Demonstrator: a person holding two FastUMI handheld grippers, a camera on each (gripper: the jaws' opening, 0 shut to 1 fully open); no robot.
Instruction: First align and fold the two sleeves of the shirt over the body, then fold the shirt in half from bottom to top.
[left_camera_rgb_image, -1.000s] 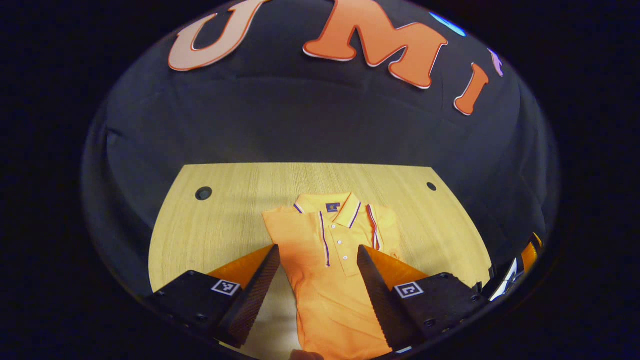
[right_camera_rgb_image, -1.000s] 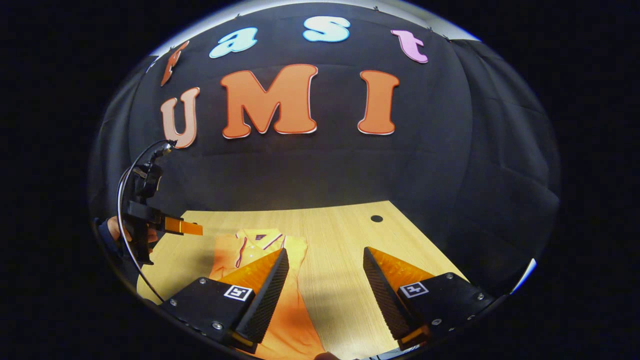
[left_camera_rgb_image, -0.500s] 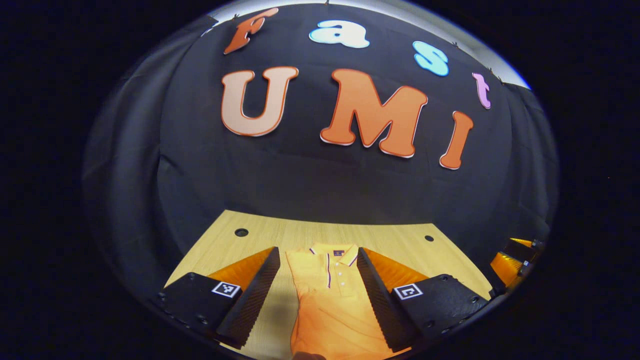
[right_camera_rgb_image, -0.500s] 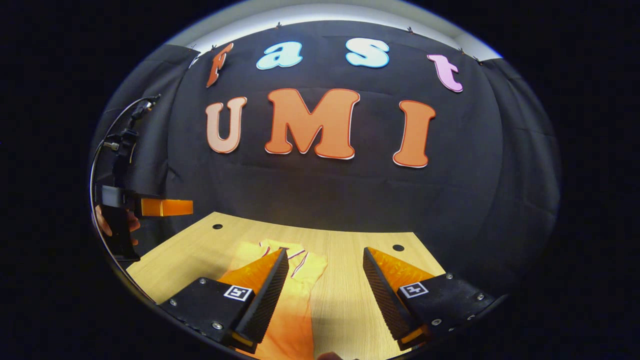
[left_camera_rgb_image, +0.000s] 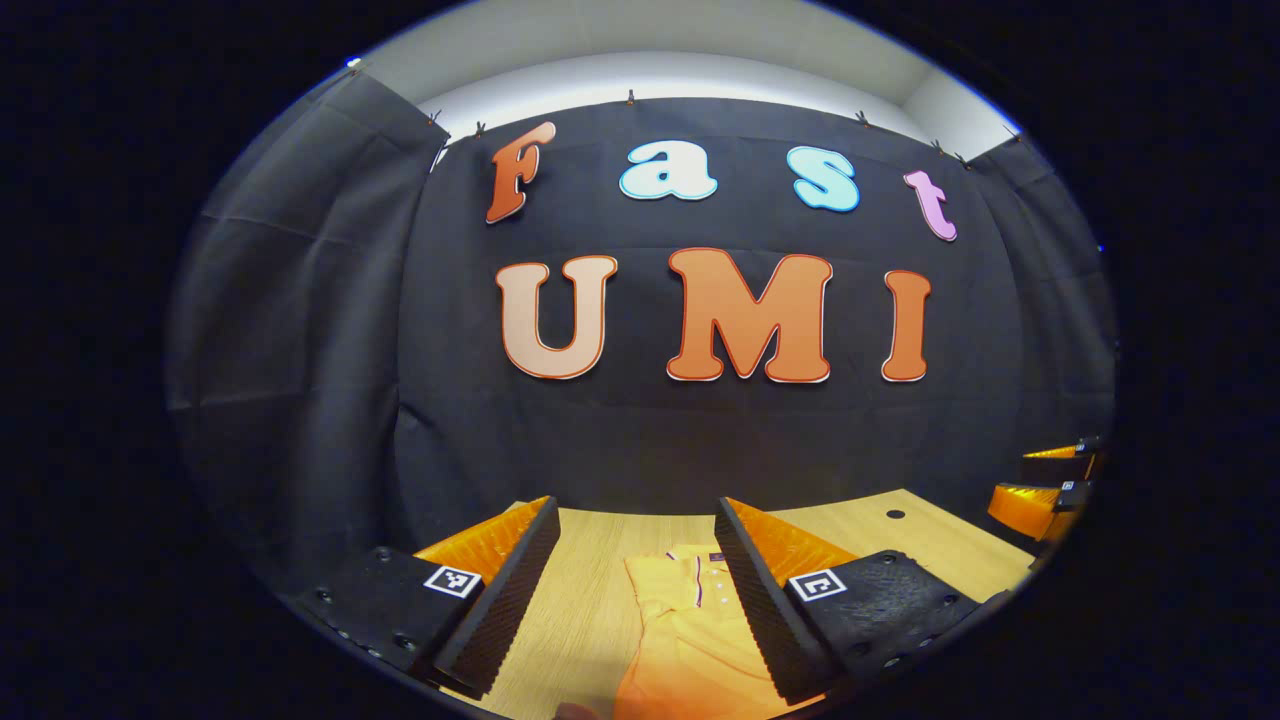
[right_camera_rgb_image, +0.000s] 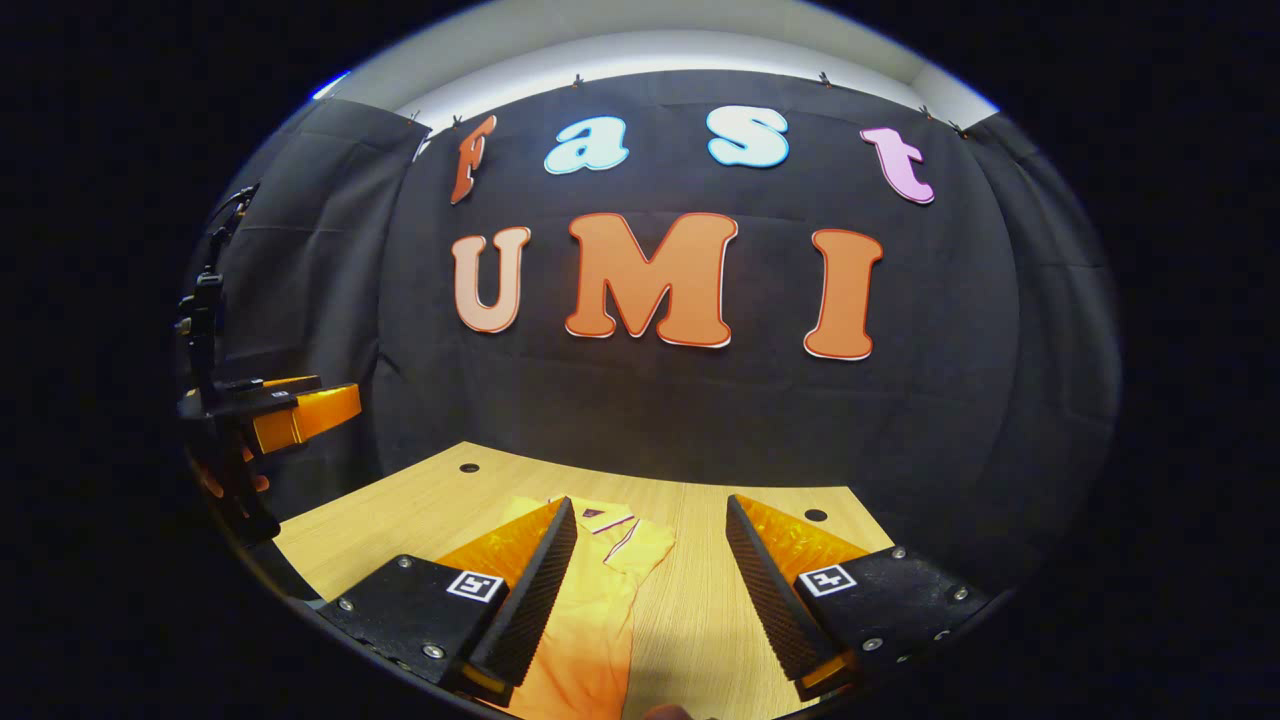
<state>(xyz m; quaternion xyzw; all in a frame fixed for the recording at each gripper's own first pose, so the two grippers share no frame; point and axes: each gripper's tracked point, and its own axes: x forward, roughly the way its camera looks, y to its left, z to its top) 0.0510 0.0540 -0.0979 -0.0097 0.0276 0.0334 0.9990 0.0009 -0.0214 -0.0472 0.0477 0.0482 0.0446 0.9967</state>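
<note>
An orange polo shirt lies flat on the wooden table, collar toward the far wall, sleeves folded in over the body. In the left gripper view my left gripper is open, raised above the shirt's lower half, nothing between its fingers. In the right gripper view the shirt lies left of centre, partly behind the left finger. My right gripper is open over bare table beside the shirt. The left gripper, held by a hand, hangs at the far left. The right gripper peeks in at the right edge of the left gripper view.
Two round cable holes sit near the table's far corners. The black cloth wall stands close behind the table's far edge.
Both grippers have lifted and tilted up, so the wall takes up more of each view and the shirt has dropped toward the bottom. Both stay open and hold nothing.
</note>
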